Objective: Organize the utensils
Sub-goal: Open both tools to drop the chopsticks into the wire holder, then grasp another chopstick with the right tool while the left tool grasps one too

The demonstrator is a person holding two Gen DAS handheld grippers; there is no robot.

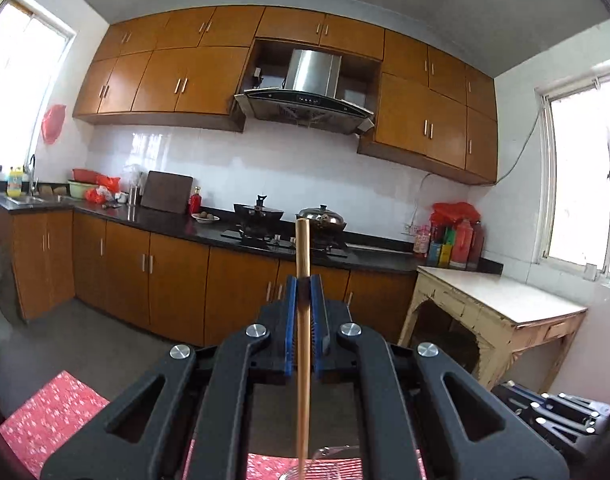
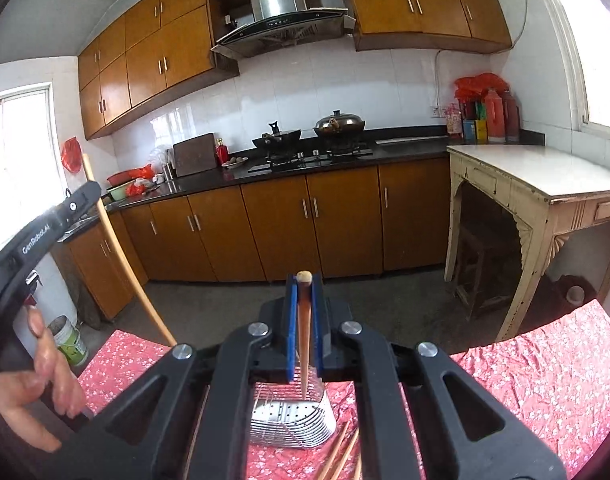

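Note:
My left gripper (image 1: 303,280) is shut on a long wooden chopstick (image 1: 303,248) that stands upright between its blue pads and reaches well above them. In the right wrist view that same left gripper (image 2: 81,196) shows at the left, held by a hand (image 2: 45,372), with its chopstick (image 2: 117,248) slanting down. My right gripper (image 2: 304,280) is shut on a darker chopstick (image 2: 304,344), whose thin end points down over a perforated steel utensil holder (image 2: 293,420). Several loose chopsticks (image 2: 341,452) lie on the red floral tablecloth (image 2: 545,380) beside the holder.
A cream table with a white top (image 2: 545,172) stands to the right, beyond the cloth-covered table. Brown cabinets and a dark counter (image 2: 345,160) with a stove and pots line the far wall. A green and white bucket (image 2: 71,340) sits on the floor at left.

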